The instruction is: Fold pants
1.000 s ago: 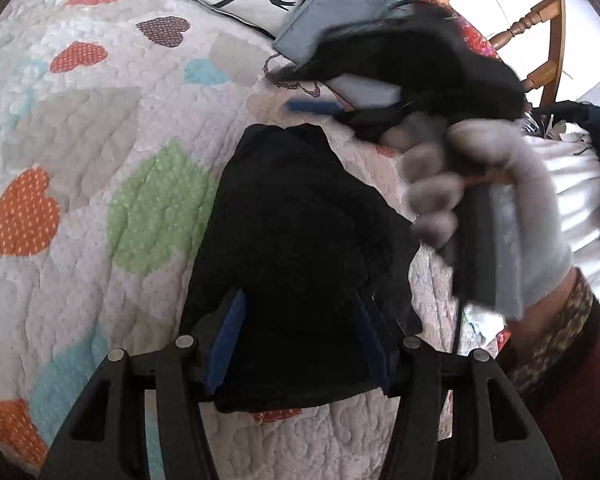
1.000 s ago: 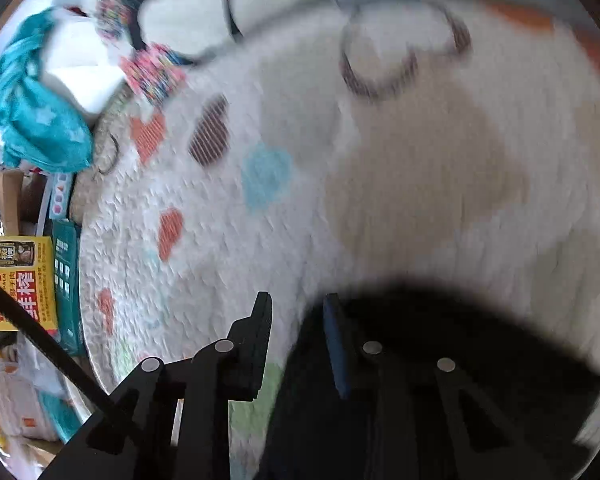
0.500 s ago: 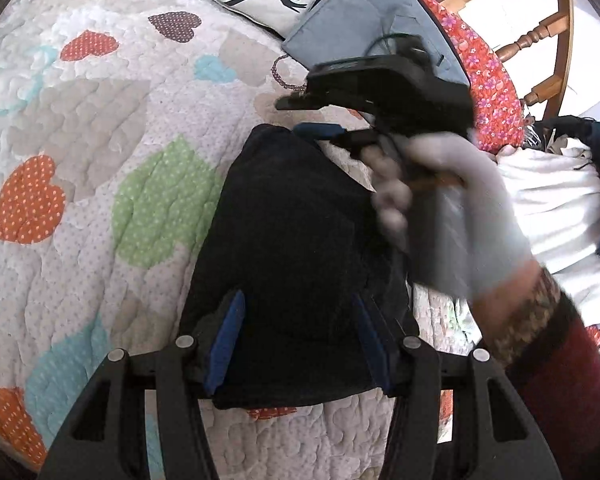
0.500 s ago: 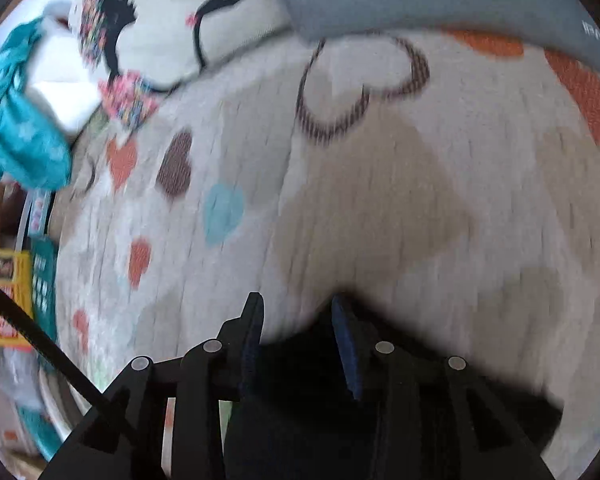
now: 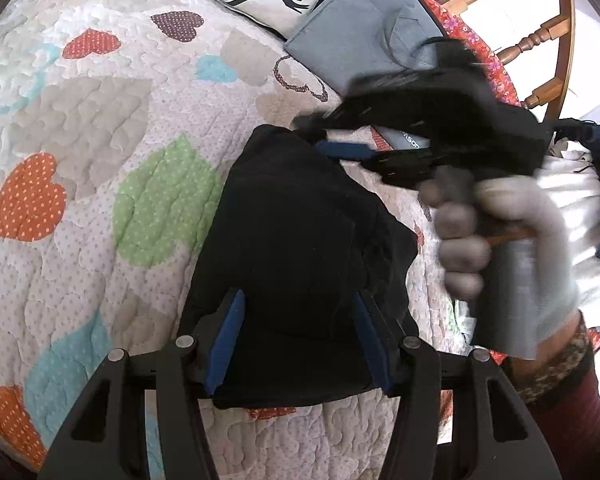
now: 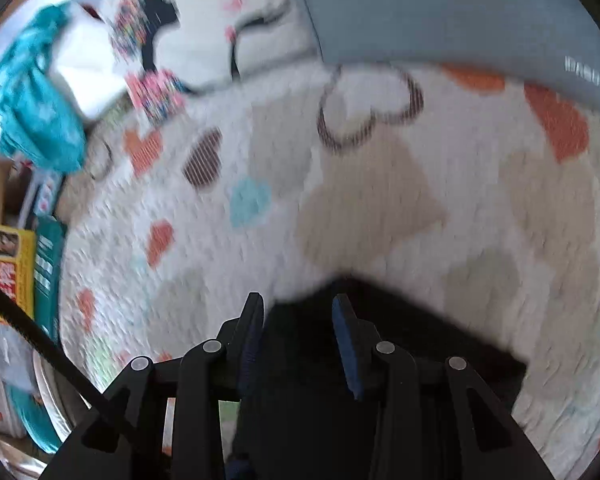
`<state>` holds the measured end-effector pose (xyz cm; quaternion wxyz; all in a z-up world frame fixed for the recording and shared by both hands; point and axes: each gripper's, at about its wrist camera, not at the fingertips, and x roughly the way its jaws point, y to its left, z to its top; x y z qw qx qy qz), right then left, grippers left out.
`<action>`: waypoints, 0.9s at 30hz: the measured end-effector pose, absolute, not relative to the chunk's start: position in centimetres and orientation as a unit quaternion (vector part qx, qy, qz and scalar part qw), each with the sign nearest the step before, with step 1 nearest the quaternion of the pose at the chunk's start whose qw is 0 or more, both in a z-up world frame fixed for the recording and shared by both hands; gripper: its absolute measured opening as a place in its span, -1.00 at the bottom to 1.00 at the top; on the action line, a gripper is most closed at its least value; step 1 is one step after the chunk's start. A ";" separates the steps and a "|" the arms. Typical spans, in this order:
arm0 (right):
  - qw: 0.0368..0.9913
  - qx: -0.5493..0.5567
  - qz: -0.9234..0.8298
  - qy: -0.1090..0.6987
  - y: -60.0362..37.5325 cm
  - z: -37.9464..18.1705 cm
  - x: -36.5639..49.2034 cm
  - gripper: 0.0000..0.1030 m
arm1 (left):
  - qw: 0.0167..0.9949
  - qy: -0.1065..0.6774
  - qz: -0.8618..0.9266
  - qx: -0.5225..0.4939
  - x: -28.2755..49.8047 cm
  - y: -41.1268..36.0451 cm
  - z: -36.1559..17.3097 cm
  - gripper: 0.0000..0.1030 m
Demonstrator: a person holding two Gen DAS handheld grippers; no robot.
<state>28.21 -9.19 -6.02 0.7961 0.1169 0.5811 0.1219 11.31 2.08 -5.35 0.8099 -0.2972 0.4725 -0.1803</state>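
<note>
Folded black pants (image 5: 300, 240) lie on the heart-print quilt (image 5: 100, 120), near its right edge. Left tool (image 5: 298, 308) spread apart over them; right tool (image 6: 296, 312) apart at their far corner.

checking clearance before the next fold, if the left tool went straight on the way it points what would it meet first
Most likely the black pants: the left tool points along the folded cloth, which fills the gap between its open fingers. Beyond lies the heart quilt. Height above the cloth is unclear.
</note>
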 end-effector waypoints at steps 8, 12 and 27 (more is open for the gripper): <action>0.781 0.084 0.070 0.615 -8.5 -8.5 31.6 -0.69 | 0.819 0.472 -0.174 -0.277 10.9 1.5 -4.8 0.06; 0.815 0.087 0.066 0.568 -9.2 -6.1 31.2 -0.58 | 0.828 0.460 -0.180 -0.266 9.7 1.5 -3.5 0.06; 0.858 0.096 0.030 0.503 -19.7 -1.5 11.3 -0.05 | 0.832 0.430 -0.100 -0.337 9.8 8.5 -2.9 0.07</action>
